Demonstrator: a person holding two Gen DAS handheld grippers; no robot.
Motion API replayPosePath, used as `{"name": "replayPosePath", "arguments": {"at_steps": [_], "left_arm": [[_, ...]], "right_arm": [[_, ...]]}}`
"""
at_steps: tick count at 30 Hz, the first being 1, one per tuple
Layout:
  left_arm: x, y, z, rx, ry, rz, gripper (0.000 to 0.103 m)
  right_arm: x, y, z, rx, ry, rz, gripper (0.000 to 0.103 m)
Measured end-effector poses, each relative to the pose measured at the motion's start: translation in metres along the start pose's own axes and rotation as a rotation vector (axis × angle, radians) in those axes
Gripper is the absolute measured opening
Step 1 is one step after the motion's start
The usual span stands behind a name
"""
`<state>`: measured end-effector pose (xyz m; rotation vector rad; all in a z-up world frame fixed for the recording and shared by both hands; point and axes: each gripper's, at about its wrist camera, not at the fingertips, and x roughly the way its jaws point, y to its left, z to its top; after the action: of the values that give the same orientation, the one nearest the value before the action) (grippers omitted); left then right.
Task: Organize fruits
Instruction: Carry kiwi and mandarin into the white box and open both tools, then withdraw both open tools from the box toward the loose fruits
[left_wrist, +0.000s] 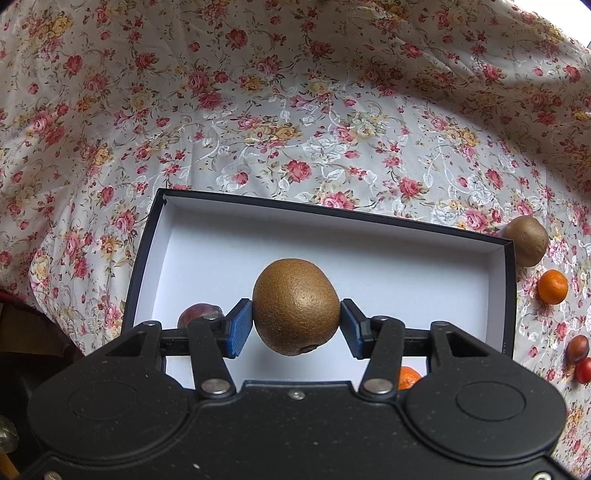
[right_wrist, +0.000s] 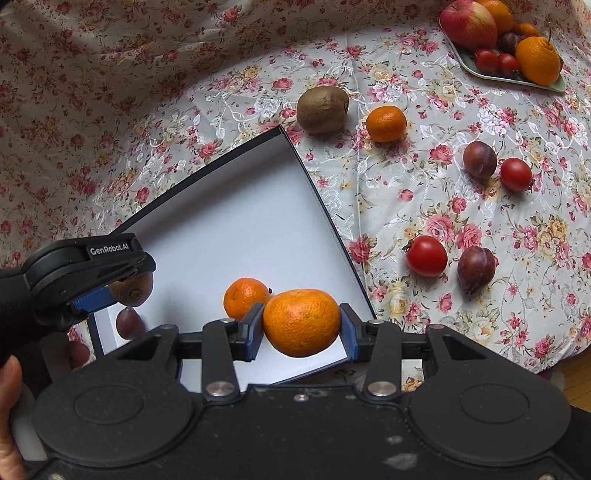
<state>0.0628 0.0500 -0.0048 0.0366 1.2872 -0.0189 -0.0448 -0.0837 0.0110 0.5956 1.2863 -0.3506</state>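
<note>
A brown, fuzzy, egg-shaped kiwi (left_wrist: 296, 306) sits clamped between the blue ribbed pads of the left gripper (left_wrist: 296, 324), whose jaws press on both of its sides and hold it above the white floor of a shallow, dark-rimmed cardboard box (left_wrist: 506, 295). A round orange mandarin (right_wrist: 301, 322) is pinched the same way in the jaws of the right gripper (right_wrist: 302, 326), over the near corner of that box. Inside the box, a second, smaller orange mandarin (right_wrist: 245, 297) lies just behind the held one, and a dark purple plum (left_wrist: 199, 314) lies by the left wall, partly hidden behind the left gripper's finger.

Beyond the box's right rim, loose fruit lies on the table, which is covered with a white cloth printed with pink roses (right_wrist: 406, 206): another brown kiwi (right_wrist: 323, 109) near the far corner, a small orange mandarin (right_wrist: 385, 123) just beside it, then a purple plum (right_wrist: 479, 160) touching or nearly touching a red tomato (right_wrist: 516, 174), and nearer, a larger red tomato (right_wrist: 427, 255) beside a second purple plum (right_wrist: 475, 269). At the far right corner, a pale green tray (right_wrist: 546, 85) carries a red apple (right_wrist: 468, 24), oranges and small tomatoes. Part of a person's hand (right_wrist: 9, 406) shows at the lower left edge of the right wrist view.
</note>
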Motion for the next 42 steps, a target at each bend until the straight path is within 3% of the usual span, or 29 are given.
{"name": "replayPosePath", "arguments": {"at_steps": [9,15,42], "left_arm": [[0.001,0.006,0.000,-0.014,0.008,-0.005,0.057],[-0.010,0.003,0.002,0.010,-0.060,0.045,0.056],[-0.011,-0.004,-0.002,-0.005,-0.011,-0.011,0.056]], "right_arm": [[0.007,0.009,-0.002,-0.032,0.003,-0.018,0.046],[0.001,0.013,-0.002,-0.063,-0.031,-0.009,0.045],[0.013,0.006,0.000,-0.025,0.023,-0.056,0.045]]}}
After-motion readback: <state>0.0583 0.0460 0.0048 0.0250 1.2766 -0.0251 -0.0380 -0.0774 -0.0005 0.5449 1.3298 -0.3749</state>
